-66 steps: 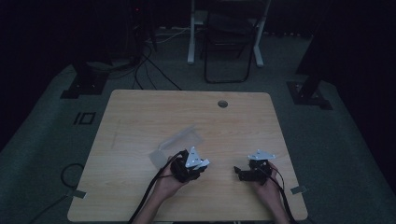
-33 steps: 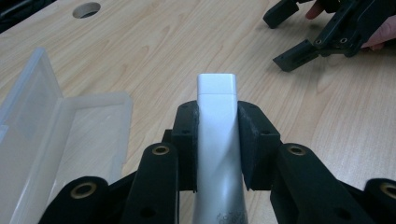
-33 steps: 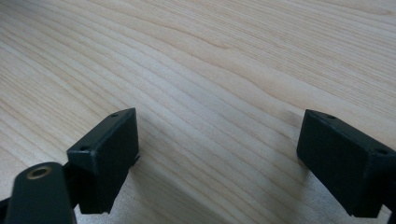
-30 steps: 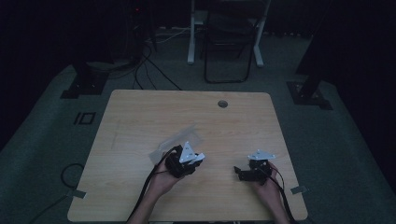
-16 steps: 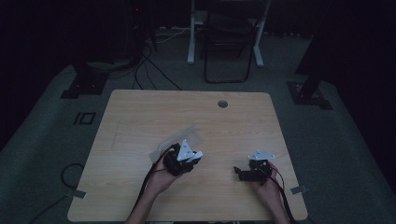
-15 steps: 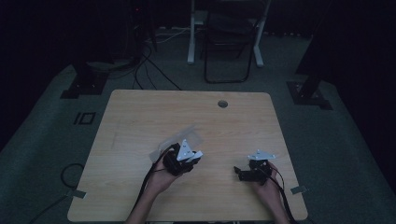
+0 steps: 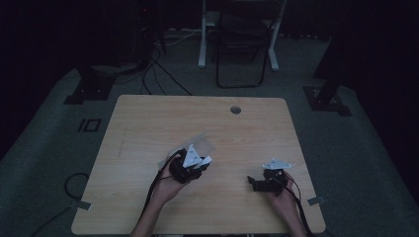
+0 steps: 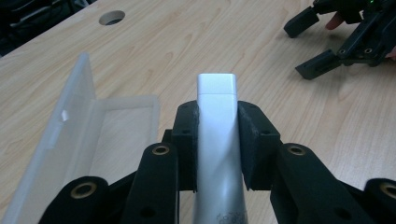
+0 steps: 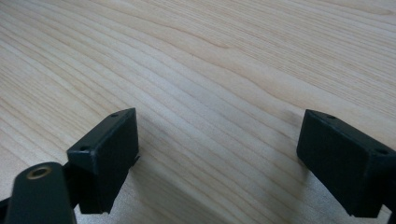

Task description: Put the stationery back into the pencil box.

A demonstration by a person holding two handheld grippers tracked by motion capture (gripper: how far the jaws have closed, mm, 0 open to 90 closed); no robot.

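L gripper (image 8: pixel 217 140) is clamped on a slim silver-white bar (image 8: pixel 215 135), prob. a small metal or plastic stick w/ a squared tip. The bar runs straight out between the two pads, long axis along the gripper's own line, tip poking just past the pads. Some faint dark scribble sits near the bar's base, too blurred to read. No brand or label legible anywhere.

Key relation: the clear plastic case (image 8: pixel 88 135) lies just L of the claw and slightly ahead, lid hinged up on its far-L side, tray part open and apparently bare. Its long axis runs roughly parallel to the bar. So, as I judge it, the coming move is a short sideways shift to the L plus a lowering, w/ little twist needed. The L hand is far the nearer one; in the high view the L gripper (image 7: pixel 190 165) sits right at the case (image 7: pixel 200 144).

Farther off, ahead and to the R of the L claw, the R gripper (image 8: pixel 348 39) rests low over the table (image 7: pixel 148 123), well apart from the case. In its own view the R gripper (image 9: pixel 219 154) stands wide, nothing between the jaws, bare wood below. At the far end of the table is a round cable hole (image 7: pixel 235 109).
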